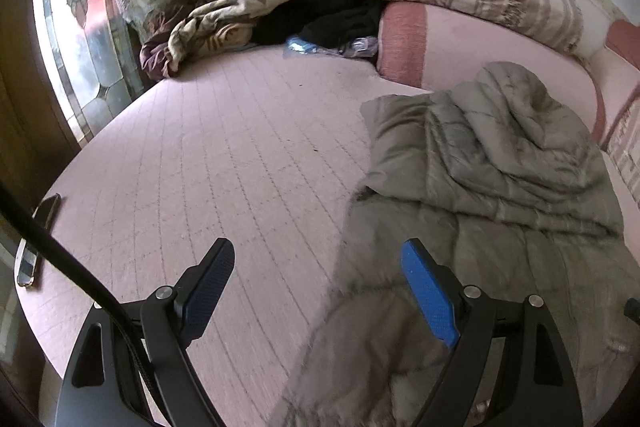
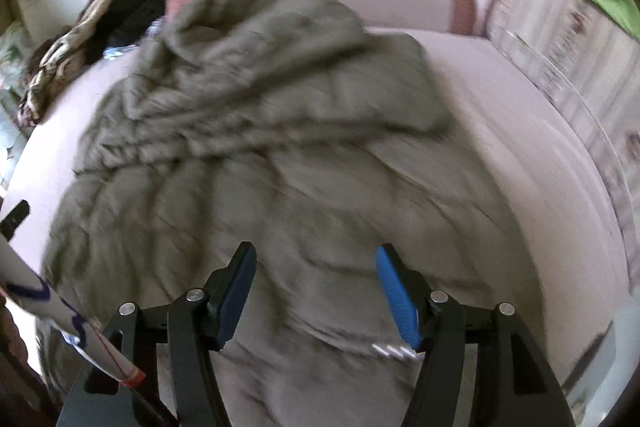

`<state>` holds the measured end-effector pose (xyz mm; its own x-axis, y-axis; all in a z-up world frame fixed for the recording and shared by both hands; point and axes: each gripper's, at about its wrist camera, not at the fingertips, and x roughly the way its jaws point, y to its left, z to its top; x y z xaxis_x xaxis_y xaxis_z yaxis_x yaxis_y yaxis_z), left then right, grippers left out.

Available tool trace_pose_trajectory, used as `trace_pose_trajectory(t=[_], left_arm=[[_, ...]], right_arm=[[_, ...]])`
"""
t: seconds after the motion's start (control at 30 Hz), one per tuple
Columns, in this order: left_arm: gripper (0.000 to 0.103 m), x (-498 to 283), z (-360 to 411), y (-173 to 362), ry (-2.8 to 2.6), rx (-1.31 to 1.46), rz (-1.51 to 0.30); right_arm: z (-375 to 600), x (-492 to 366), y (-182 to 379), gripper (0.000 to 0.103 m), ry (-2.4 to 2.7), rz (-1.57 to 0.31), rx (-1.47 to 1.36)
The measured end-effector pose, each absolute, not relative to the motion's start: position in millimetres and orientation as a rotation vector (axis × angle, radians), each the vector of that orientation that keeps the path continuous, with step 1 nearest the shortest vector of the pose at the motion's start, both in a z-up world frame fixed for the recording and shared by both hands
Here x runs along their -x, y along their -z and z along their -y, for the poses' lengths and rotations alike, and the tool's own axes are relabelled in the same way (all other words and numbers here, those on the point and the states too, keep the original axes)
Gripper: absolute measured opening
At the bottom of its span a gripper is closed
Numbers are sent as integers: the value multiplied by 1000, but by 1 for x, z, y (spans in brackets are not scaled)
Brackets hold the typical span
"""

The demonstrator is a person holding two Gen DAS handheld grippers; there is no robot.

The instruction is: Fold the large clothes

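While the grey padded coat (image 2: 256,147) lies crumpled on the bed (image 1: 224,163), folding has not started.
Both the left hand-held gripper (image 1: 318,291) and the right hand-held gripper (image 2: 316,295) are spread wide and hold nothing; the coat's bunched upper part lies toward 12 o'clock. The next move probably needs a pinch on the near hem, then spreading it flat.

The left gripper (image 1: 318,261) has black angular arms with triangular cut-outs, silver round screws at the pivots, textured blue finger pads (image 1: 430,297), and a black cable (image 1: 72,267) crossing its frame. The right gripper (image 2: 316,267) looks the same: black arms, silver screws, blue pads (image 2: 398,297).
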<state>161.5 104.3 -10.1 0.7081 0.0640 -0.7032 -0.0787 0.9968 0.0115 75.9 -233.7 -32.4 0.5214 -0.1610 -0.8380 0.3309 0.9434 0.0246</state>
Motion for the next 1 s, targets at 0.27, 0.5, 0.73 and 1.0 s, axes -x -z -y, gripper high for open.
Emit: trace_pose_trajectory(t=[0.27,0.5,0.73,1.0], left_arm=[[85,-118,-82,9,-39,-43,-756],[85,-84,-72,12,-6,-78,-831],[85,-62,-70,8,22,-61,-883],[85,-58,-79,9,-22,-64,-934]], right_arm=[[280,-15,31,71,392,-945,-182],[312,12,29,75,421,-908,-259],[340,36,43,77,438,-890,-359],[370,53,54,81,444,-888,-418]])
